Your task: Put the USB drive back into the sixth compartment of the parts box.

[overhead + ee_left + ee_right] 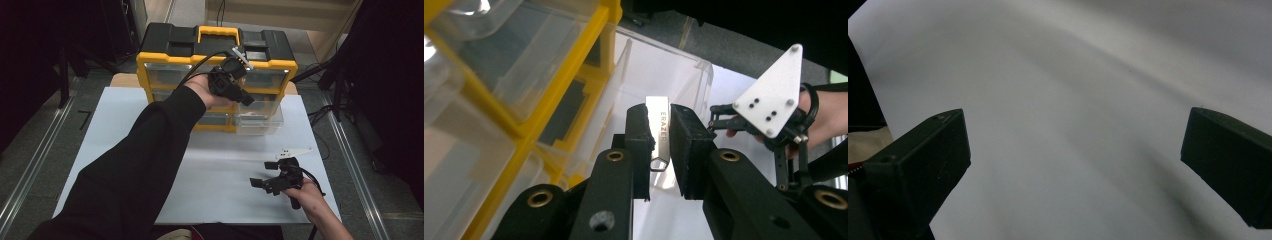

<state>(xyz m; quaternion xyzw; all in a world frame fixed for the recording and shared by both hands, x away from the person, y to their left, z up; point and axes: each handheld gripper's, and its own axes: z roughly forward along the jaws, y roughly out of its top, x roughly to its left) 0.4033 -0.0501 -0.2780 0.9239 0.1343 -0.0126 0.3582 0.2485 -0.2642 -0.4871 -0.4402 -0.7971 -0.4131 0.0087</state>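
A yellow and black organizer box (170,42) with clear drawers stands at the far side of the white table sheet (230,165). Its lower right drawer (260,121) is pulled out. My left gripper (248,101) hovers just over that drawer, reaching across from the left. In the left gripper view the left gripper (660,120) is shut on a thin silver metal piece (659,135) marked ERAZER, above the clear drawer (674,75). My right gripper (258,184) rests low at the front right, open with nothing between its jaws (1075,145).
The organizer's other clear drawers (499,60) are pushed in, close to the left of the held piece. Bare white sheet (1073,75) lies under the right gripper. Dark floor and metal rails (30,165) flank the table.
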